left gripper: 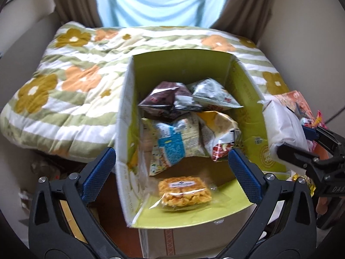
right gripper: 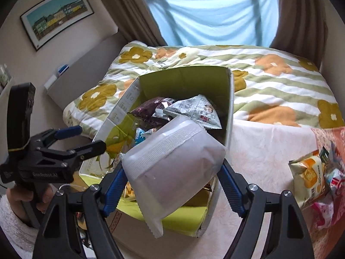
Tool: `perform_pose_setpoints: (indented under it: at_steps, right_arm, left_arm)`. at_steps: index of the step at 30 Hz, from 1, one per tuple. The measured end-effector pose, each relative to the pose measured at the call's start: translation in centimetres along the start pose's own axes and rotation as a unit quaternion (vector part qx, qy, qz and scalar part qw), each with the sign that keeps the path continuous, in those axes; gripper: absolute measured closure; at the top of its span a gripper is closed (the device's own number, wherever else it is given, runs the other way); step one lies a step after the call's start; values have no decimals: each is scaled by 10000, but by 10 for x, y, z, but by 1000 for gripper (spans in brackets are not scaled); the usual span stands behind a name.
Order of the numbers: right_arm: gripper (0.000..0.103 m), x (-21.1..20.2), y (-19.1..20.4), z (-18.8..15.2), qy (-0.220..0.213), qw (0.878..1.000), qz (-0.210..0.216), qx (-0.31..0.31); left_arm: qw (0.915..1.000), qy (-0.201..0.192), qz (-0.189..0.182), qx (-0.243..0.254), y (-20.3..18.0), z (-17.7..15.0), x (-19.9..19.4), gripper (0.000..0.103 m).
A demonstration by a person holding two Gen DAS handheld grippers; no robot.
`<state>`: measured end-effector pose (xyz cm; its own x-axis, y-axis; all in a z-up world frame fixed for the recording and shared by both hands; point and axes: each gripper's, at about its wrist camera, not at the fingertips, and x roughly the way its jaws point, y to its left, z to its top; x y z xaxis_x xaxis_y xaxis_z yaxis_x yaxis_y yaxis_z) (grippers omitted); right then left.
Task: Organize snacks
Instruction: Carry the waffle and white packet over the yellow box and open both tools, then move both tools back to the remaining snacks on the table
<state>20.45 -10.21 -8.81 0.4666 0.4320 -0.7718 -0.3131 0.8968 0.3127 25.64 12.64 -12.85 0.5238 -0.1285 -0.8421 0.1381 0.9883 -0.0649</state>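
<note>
Now the right gripper (right gripper: 172, 179) clenches a white packet (right gripper: 172, 159) over the green box (right gripper: 183, 79); the left gripper (left gripper: 172, 170) gapes empty above a rice cracker (left gripper: 184, 191).

Legible text, by item:

- left gripper (right gripper: 86, 139), lower left of the right wrist view: white lettering reading roughly "GenRobot.AI" is showing on its black body.
- right gripper (left gripper: 295, 142), right edge of the left wrist view: the letters "DAS" are showing on its black body, cut off at the frame edge.
- rice-crisp bar (left gripper: 184, 191), lower centre of the left wrist view: a white label is showing, print too blurred to read.
- green box (right gripper: 127, 101) and snack packets (right gripper: 194, 110): printing is showing, too small to read.
</note>
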Motion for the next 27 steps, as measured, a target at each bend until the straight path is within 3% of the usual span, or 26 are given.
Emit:
perform_pose_setpoints:
  at_steps: [8, 12, 19, 27]
  right_arm:
    - [23, 12, 8, -2, 65, 10000, -22, -21]
    - [11, 7, 9, -3, -148, 9997, 198, -18]
    - [11, 3, 15, -10, 16, 9999, 48, -132]
    - [11, -22, 29, -20, -224, 9996, -68, -123]
  left_arm:
    - [9990, 2, 87, -439, 21, -8, -10, 0]
    - [9989, -41, 86, -462, 24, -13, -15, 0]
    - [9987, 76, 12, -502, 26, -27, -16, 0]
    - [9992, -142, -71, -372, 20, -32, -37, 0]
